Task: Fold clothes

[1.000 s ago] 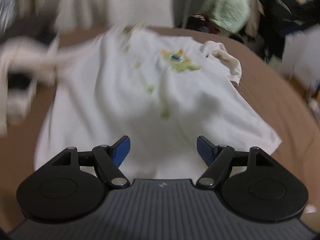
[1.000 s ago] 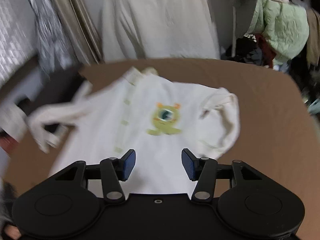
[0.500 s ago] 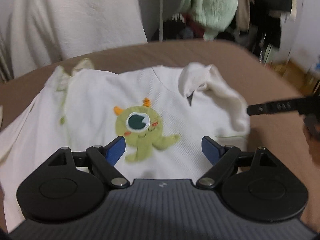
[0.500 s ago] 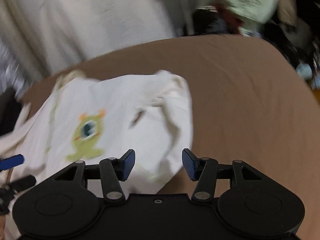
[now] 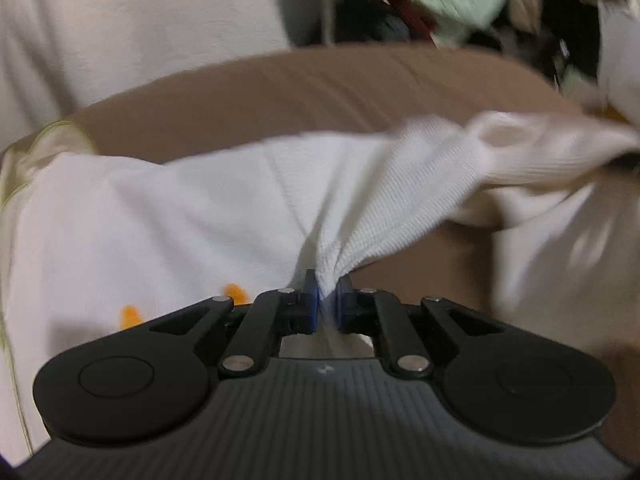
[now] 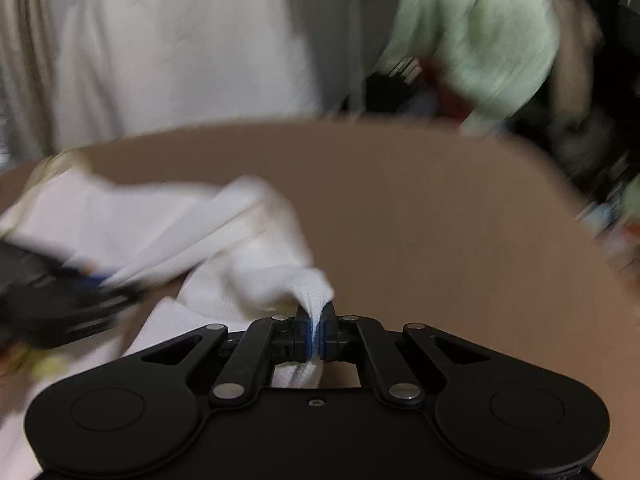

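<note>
The left claw point(image 5: 325, 300) is pinched tight on a bunched fold of the white shirt point(image 5: 168, 216), the fabric fanning out from between its blue pads point(image 5: 310, 304) toward 12 and 2 o'clock. The right claw point(image 6: 319, 330) is likewise clamped on a gathered piece of the same shirt point(image 6: 208, 232), probably the sleeve or side edge, with ribbed cloth squeezed between its pads. The shirt lies mostly spread on the brown desk point(image 6: 420, 208), its body off at 9 to 10 o'clock in the right wrist view, where the other claw shows as a dark blur. Two grips on one side suggest that side is to be lifted and carried across the body as a fold. Orange marks point(image 5: 132, 316) of the printed figure peek out near the left claw.
</note>
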A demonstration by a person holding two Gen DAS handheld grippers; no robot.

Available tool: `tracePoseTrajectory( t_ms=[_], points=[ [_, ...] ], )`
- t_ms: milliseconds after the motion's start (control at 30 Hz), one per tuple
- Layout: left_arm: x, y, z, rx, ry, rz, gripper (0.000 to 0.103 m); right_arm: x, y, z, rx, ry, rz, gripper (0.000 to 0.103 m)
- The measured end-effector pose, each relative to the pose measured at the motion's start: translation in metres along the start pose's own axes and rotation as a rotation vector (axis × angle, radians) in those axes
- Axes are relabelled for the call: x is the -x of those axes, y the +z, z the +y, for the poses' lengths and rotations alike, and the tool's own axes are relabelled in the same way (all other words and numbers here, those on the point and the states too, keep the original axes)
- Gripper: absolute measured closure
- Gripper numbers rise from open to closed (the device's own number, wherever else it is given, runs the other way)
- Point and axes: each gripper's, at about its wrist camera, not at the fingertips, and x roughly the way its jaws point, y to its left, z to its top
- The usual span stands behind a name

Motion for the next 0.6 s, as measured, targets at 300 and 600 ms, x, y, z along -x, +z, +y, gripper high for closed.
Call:
tracePoseTrajectory(
  t_ms=[300, 600],
  points=[
    [0.025, -0.026, -0.006, -0.061, -0.033, -0.07, 0.09, 0.048, -0.005, -0.025, 0.266, -0.339, -0.134, 0.1],
    [0.007, -0.044, 0.01, 0.029, -0.031, 0.014, 0.087, 0.039, -0.109, -0.045, 0.187, -0.401, 0.183, 0.091]
  ],
)
